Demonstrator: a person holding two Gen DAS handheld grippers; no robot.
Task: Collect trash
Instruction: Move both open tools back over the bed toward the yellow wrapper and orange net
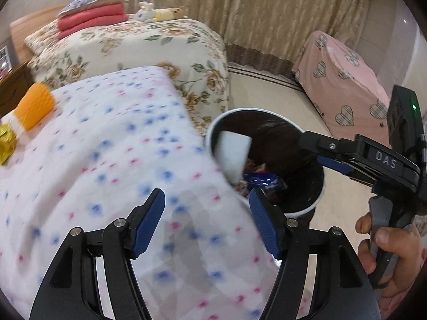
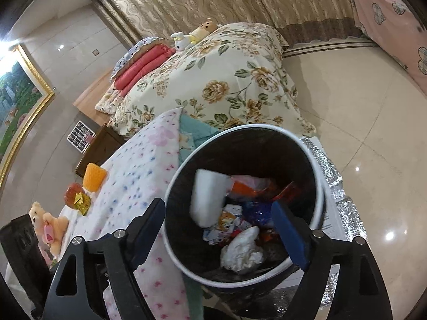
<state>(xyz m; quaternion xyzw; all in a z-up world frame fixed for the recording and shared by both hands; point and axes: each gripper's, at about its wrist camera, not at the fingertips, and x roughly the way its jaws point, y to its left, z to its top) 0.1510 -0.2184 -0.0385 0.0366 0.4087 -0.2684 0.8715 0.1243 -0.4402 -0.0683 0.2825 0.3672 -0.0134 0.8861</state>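
Left gripper (image 1: pixel 206 222): black frame, blue ribbed pads, silver pivot screws. Right gripper (image 2: pixel 218 230): same build, "DAS" marking, green light, grey trigger under bare hand (image 1: pixel 384 245).

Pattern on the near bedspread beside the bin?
White bedspread with blue and pink dots; left wrist view shows it best.

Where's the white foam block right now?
In both wrist views, the white foam block is inside the trash bin, by its left wall, above the wrappers.

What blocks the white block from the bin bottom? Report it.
Nothing visible does. The white block is already inside the bin rim, clear of the open right gripper, with only earlier trash beneath.
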